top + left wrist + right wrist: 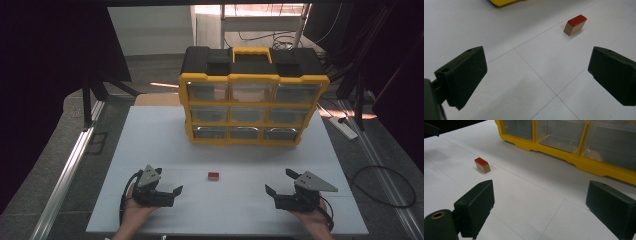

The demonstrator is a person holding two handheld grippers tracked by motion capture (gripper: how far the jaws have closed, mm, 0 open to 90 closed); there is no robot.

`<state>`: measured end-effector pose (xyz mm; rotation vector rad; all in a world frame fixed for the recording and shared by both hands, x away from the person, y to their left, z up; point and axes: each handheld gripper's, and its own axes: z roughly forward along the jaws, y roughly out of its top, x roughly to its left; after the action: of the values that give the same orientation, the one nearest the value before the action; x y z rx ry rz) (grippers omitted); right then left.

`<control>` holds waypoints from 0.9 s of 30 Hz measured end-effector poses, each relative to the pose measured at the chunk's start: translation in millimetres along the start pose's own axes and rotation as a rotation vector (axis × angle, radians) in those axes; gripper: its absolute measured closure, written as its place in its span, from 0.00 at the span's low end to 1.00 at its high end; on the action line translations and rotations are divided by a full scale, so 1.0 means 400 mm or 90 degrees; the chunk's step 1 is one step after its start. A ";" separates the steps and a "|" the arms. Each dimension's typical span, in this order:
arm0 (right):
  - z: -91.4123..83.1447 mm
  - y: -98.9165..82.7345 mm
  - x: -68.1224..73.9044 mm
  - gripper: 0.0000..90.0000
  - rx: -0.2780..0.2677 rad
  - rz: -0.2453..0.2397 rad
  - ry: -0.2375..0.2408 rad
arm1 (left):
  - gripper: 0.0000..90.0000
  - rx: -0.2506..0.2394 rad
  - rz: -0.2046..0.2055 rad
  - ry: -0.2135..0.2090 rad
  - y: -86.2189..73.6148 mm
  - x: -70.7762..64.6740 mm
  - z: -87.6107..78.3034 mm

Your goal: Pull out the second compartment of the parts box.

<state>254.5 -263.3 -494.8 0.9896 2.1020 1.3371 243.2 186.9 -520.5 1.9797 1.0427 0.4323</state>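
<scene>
No readable text shows anywhere; any label on the organizer (254, 102) is perhaps too blurred.

A lab-like recording bay is suggested: dark curtains (45, 75) and loose cables (385, 185) are seen around the white table (150, 145).

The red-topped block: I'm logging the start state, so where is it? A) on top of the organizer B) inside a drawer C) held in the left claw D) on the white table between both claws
D: the red-topped block lies free on the white table, between the open left claw and right claw.
</scene>
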 end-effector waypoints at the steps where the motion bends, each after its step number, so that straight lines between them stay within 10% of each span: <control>1: 0.000 0.000 0.000 0.10 0.001 -0.001 0.000 | 0.02 0.000 0.000 0.000 0.000 0.000 0.000; 27: 0.023 0.013 0.036 0.10 0.011 -0.082 -0.034 | 0.02 0.007 0.004 -0.004 0.000 -0.002 0.005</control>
<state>253.4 -245.5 -494.0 0.8711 2.1034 1.2182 243.9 185.3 -521.5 1.9931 1.0373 0.4246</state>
